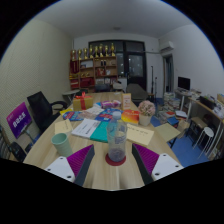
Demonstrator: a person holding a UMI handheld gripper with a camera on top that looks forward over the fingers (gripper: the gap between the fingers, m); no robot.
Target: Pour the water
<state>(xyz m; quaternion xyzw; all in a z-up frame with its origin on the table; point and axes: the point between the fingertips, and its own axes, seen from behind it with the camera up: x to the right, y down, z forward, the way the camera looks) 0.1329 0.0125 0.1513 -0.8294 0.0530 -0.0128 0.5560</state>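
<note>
A clear glass stands upright on a round red coaster on the wooden table. My gripper is open, its purple pads spread to either side. The glass stands between the fingertips with a gap on each side, resting on its coaster. I cannot tell how much water it holds. No jug or bottle is in the gripper.
A green cup stands to the left of the left finger. Books and papers lie beyond the glass, with an orange bottle further back. Chairs ring the table; shelves line the far wall.
</note>
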